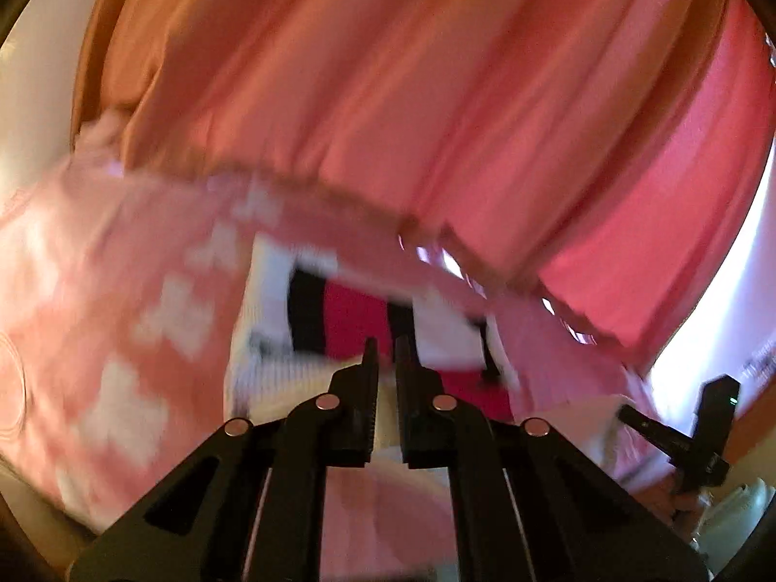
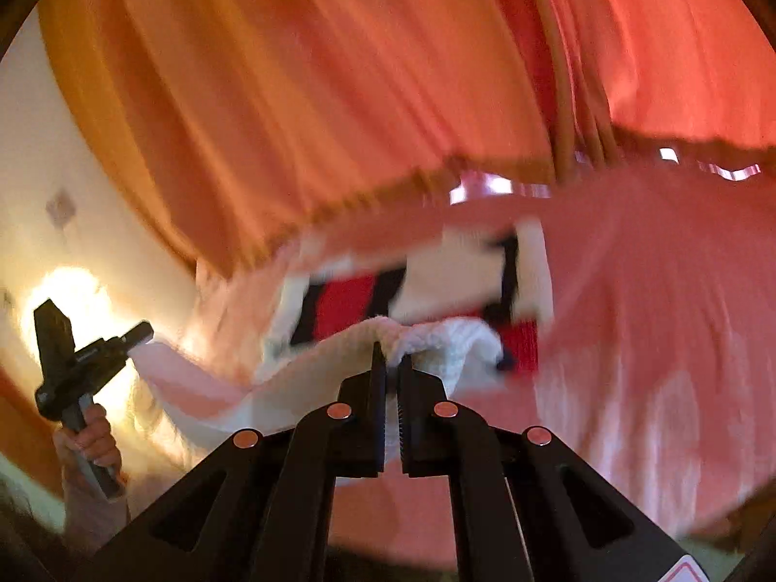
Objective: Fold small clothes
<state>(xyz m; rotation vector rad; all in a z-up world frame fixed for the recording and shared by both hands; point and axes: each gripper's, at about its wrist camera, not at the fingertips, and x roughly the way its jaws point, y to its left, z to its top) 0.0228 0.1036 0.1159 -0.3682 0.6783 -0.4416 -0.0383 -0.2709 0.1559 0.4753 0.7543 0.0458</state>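
Big orange-red curtains (image 2: 291, 97) hang at the far side, and a pink bed cover (image 1: 97, 291) with white shapes lies below them. The pictures are blurry.

A small white knitted garment (image 2: 436, 344) hangs in the air between the two tools. The right gripper (image 2: 393, 363) has its jaws squeezed together on one end of its white edge. The left gripper (image 1: 385, 347) also has its jaws squeezed together, and white cloth shows between them, so it looks like it holds the other end. In the right view the left tool sits far off to the left, held up by a hand (image 2: 89, 441), with the cloth stretching across to it.

On the bed, just past both tools, lies another cloth (image 1: 349, 320) in red, black and white.

The garment's long side runs left to right, from one tool to the other. Both hands seem about as near to it as each other. I think the next step is to bring it down flat on the bed and fold it.
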